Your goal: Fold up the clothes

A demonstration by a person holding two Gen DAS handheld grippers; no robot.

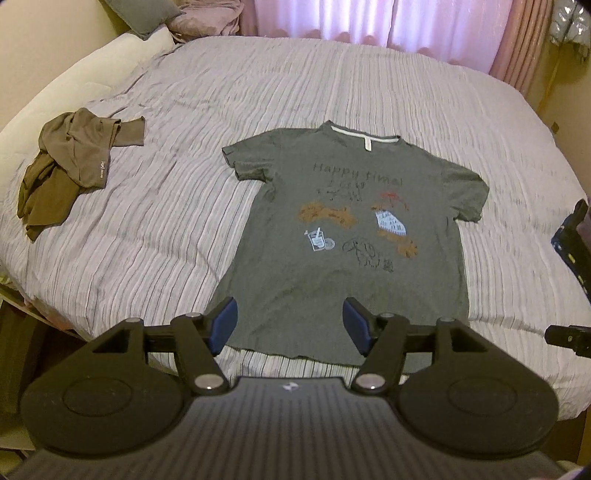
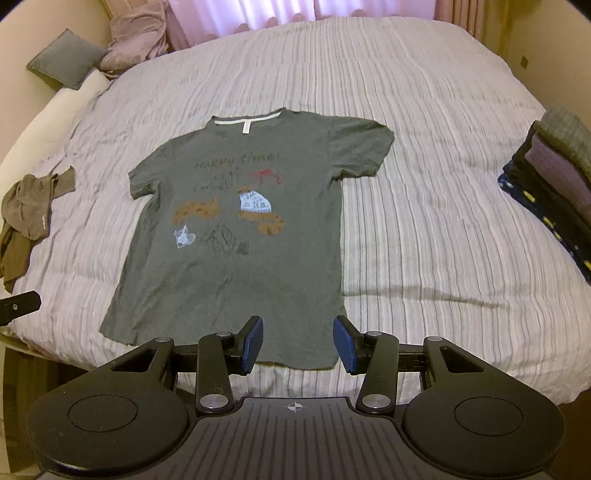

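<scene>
A grey-green T-shirt (image 1: 343,236) with a "Happy time!" print lies flat, front up, on the striped bed cover, collar at the far end; it also shows in the right wrist view (image 2: 240,236). My left gripper (image 1: 290,325) is open and empty, above the shirt's bottom hem near its left corner. My right gripper (image 2: 298,343) is open and empty, above the hem near its right corner. Neither gripper touches the shirt.
A crumpled brown garment (image 1: 70,166) lies at the left of the bed (image 1: 147,240), also seen in the right wrist view (image 2: 26,214). A stack of folded clothes (image 2: 554,184) sits at the right edge. Pillows (image 2: 66,59) and pink curtains (image 1: 369,22) are at the far end.
</scene>
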